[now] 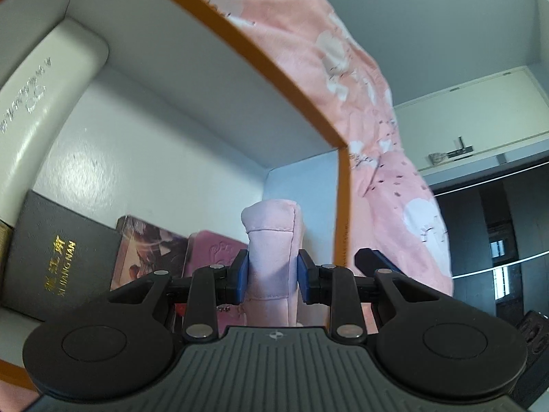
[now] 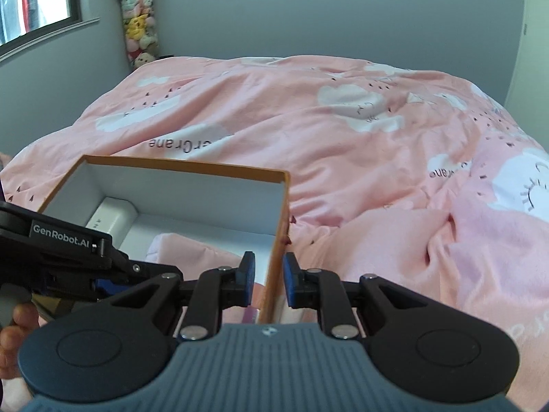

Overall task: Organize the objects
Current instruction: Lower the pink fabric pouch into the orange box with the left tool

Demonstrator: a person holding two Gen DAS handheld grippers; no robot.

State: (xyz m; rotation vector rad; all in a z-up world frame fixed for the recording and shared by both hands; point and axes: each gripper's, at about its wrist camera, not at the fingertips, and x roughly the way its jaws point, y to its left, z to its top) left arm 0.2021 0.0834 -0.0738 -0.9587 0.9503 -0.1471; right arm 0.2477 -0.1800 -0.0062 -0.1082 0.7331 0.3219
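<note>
Low center of the left wrist view, the left gripper (image 1: 271, 271) pinches a soft pink pouch (image 1: 271, 240) inside the box (image 1: 192, 110); only the right view shows the right gripper (image 2: 269, 276) clamped on that box's stiff orange wall (image 2: 276, 240).

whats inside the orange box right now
Inside the orange box: a white glasses case, a dark book with gold lettering, a picture-covered box, a pink embossed item and a pink pouch held in the left tool. The tool covers the box floor nearest the camera.

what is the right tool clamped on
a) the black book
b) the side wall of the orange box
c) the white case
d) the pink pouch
b: in the right wrist view the right tool has its pads on either side of the orange box wall; the pink pouch sits in the left tool.
</note>
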